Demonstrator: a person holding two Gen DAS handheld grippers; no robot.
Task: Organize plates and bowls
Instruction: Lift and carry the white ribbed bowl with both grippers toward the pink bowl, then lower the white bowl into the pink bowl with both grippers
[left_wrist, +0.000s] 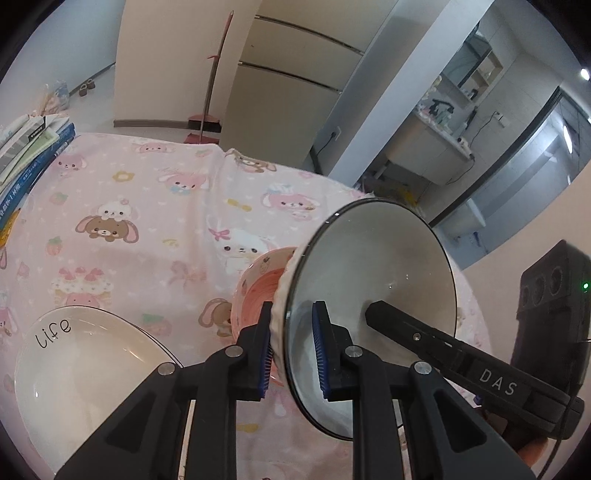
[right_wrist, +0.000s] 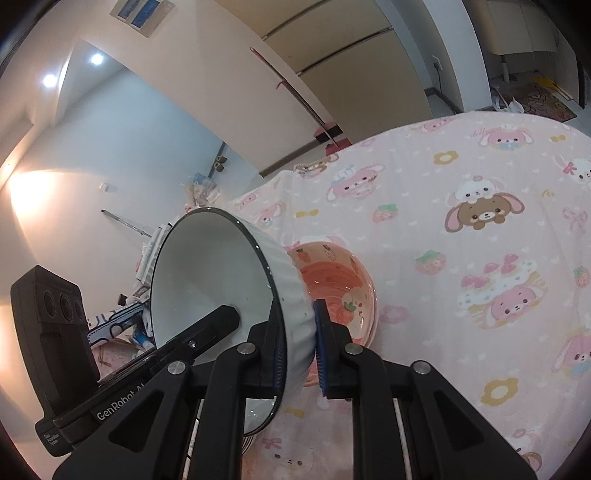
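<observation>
- Pink cartoon tablecloth (left_wrist: 147, 229) under everything, cabinets and a broom behind.
- Nearest, the left gripper (left_wrist: 291, 350) pinches the white ribbed bowl (left_wrist: 369, 295) by its rim, tipped on edge in the air; the right gripper (right_wrist: 299, 347) clamps the same wall.
- Two grips on one rim: pull unevenly and it could twist free.
- Just beyond, the pink strawberry bowl (right_wrist: 340, 291) sits mid-cloth. A drop probably chips both.
- The "life" plate (left_wrist: 81, 365) waits at the near left edge.
</observation>
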